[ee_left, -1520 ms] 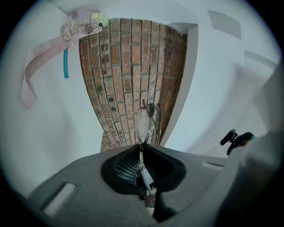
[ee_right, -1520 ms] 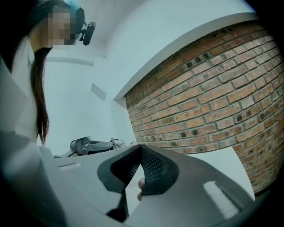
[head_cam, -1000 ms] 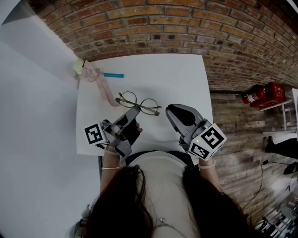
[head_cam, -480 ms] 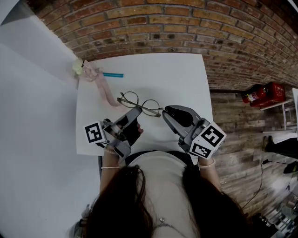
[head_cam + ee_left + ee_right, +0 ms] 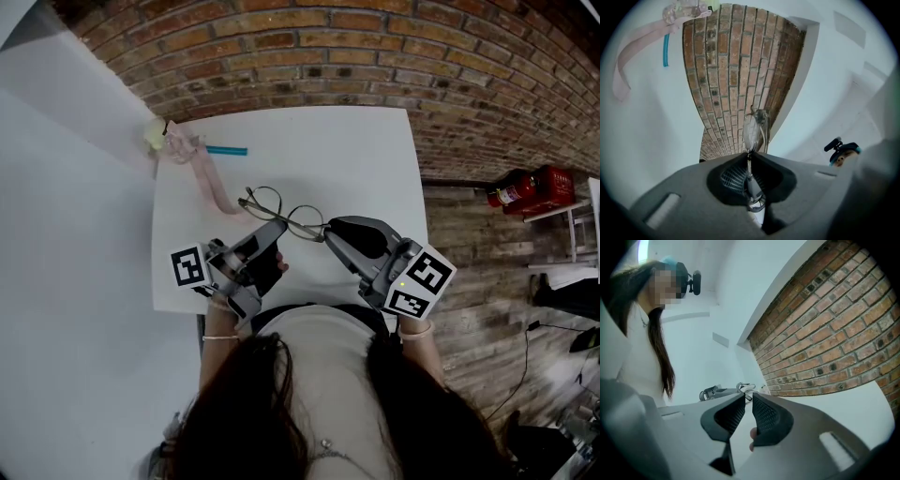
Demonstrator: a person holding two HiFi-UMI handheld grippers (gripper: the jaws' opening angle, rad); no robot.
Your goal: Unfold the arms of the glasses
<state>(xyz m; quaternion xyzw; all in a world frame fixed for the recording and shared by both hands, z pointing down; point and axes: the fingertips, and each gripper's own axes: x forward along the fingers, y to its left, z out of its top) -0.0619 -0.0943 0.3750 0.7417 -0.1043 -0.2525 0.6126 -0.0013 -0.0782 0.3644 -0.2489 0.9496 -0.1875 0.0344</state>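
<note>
Thin wire-framed round glasses (image 5: 281, 214) are held over the white table (image 5: 356, 155), and my left gripper (image 5: 270, 231) is shut on their near-left part. In the left gripper view the glasses (image 5: 753, 129) stand edge-on, rising out of the closed jaws of the left gripper (image 5: 749, 157). My right gripper (image 5: 328, 230) has its tips at the right end of the frame. In the right gripper view, its jaws (image 5: 748, 397) stand a narrow slit apart, the glasses (image 5: 746, 388) just beyond them. I cannot tell whether they touch the wire.
A pink strap (image 5: 208, 175), a teal pen (image 5: 228, 151) and a pale yellowish object (image 5: 157, 136) lie at the table's far left corner. A brick wall runs behind the table. A red fire extinguisher (image 5: 530, 190) lies on the wooden floor to the right.
My right gripper has slid left until its tips reach the right end of the glasses. The left gripper has kept its hold, and the glasses have tilted slightly.
</note>
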